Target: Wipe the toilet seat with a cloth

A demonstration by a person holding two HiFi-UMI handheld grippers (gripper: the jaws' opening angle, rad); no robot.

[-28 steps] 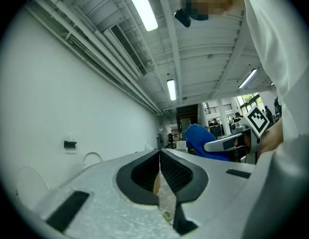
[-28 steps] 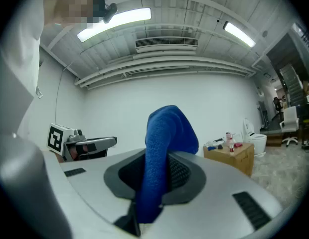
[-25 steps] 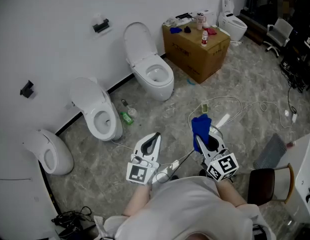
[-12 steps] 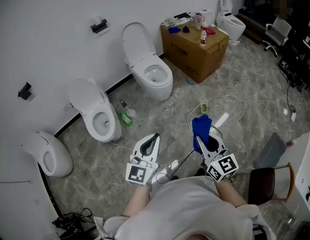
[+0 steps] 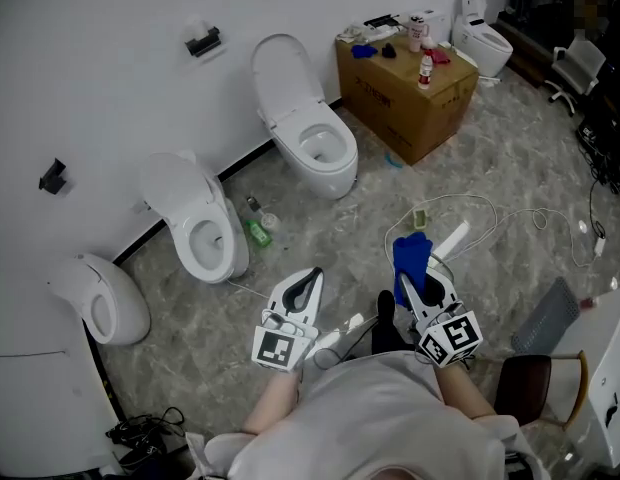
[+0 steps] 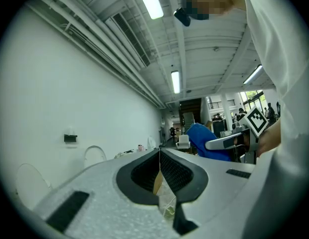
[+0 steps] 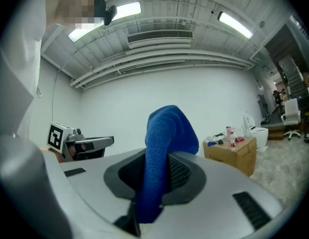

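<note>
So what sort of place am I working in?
Likely a test or showroom space, not a working bathroom: three toilets lined along one wall, a cardboard box, loose cables on the floor.

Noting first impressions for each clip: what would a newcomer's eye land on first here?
The bright blue cloth clamped in the right hand-held gripper, low in the head view's middle, stands out against the grey floor. Three white toilets line the wall at left: the far toilet, the middle toilet and the near toilet. The left hand-held gripper is shut and empty.
</note>
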